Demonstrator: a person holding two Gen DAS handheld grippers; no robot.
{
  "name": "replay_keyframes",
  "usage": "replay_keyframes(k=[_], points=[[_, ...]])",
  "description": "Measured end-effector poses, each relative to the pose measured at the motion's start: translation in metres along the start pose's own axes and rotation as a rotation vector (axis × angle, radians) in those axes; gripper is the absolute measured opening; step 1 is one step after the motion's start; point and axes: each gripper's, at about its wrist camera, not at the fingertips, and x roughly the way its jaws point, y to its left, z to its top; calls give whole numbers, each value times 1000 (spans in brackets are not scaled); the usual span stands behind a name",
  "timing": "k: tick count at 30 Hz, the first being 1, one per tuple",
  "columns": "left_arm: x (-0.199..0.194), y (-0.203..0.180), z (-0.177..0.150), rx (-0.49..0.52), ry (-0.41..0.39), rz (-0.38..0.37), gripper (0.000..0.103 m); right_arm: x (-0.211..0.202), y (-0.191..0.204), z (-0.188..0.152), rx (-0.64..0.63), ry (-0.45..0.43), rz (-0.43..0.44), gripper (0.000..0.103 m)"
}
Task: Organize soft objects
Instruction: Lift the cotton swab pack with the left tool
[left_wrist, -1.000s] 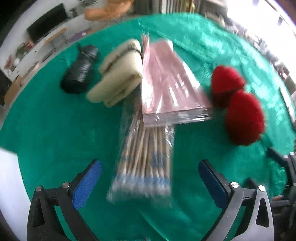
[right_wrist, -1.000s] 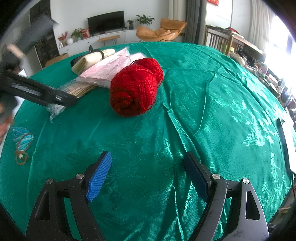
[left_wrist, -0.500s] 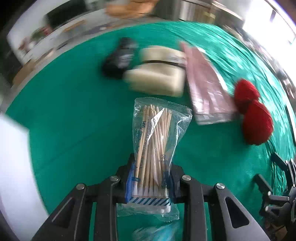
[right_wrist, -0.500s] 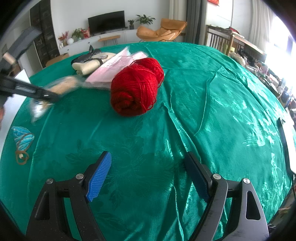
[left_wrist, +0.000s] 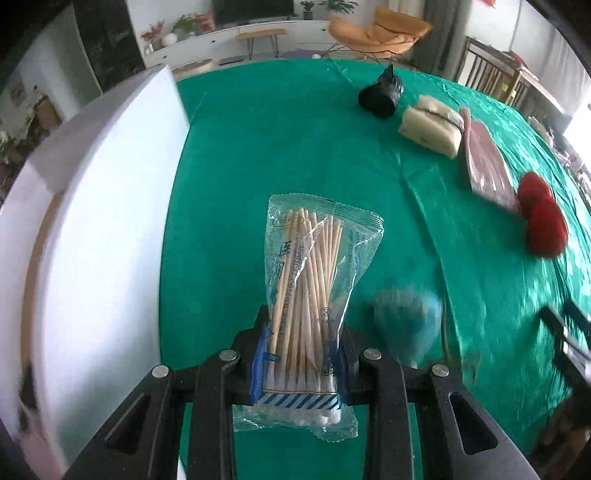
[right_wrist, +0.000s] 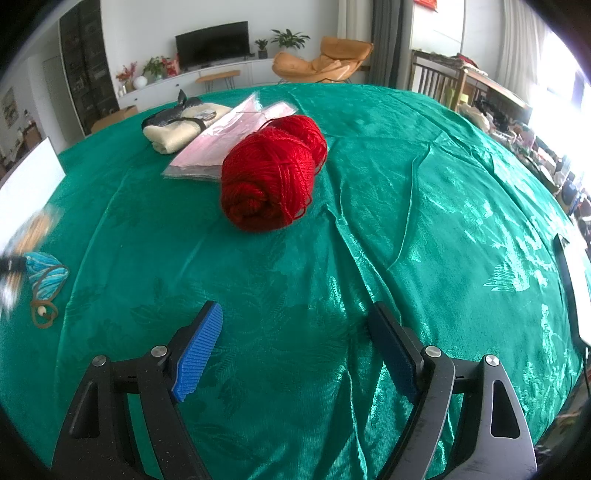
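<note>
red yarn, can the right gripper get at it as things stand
Probably yes: the right gripper is open and empty, and only bare green cloth lies between it and the red yarn.

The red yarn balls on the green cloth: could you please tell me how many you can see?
2. The near red yarn ball lies in front; the far red yarn ball touches it from behind, beside the pink packet. None seems hidden.

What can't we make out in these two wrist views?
- Left wrist: blue pouch, motion-blurred; detail lost.
- Left wrist: white box, interior hidden by its wall, cut by frame edge.
- Right wrist: left gripper, blurred at frame edge; its swab packet unreadable there.
</note>
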Motion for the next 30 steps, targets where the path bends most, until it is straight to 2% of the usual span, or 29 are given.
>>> replay_keyframes(k=[2, 4, 6, 8, 11, 15, 17, 19, 21, 25, 27, 30], points=[[2, -8, -18, -1, 2, -36, 29, 0, 0, 0, 0, 0, 0, 84], [-2, -18, -27, 9, -32, -76, 29, 0, 0, 0, 0, 0, 0, 84], [-3, -29, -25, -20, -37, -172, 29, 0, 0, 0, 0, 0, -1, 84], [-1, -40, -19, -35, -40, -227, 29, 0, 0, 0, 0, 0, 1, 84], [-3, -55, -8, -31, -75, -196, 29, 0, 0, 0, 0, 0, 0, 84], [-4, -48, -8, -2, -94, -45, 31, 0, 0, 0, 1, 0, -2, 84], [4, -40, -9, 2, -83, -1, 41, 0, 0, 0, 1, 0, -1, 84], [14, -35, -11, 13, -64, 14, 81, 0, 0, 0, 0, 0, -1, 84], [18, -35, -11, 26, -79, 37, 92, 0, 0, 0, 0, 0, -1, 84], [24, -32, -5, 31, -92, 33, 103, 0, 0, 0, 1, 0, -1, 84], [29, -29, -1, 19, -90, -1, 103, 0, 0, 0, 0, 0, -1, 84], [32, -28, 3, 21, -113, -10, 103, 0, 0, 0, 0, 0, -1, 84]])
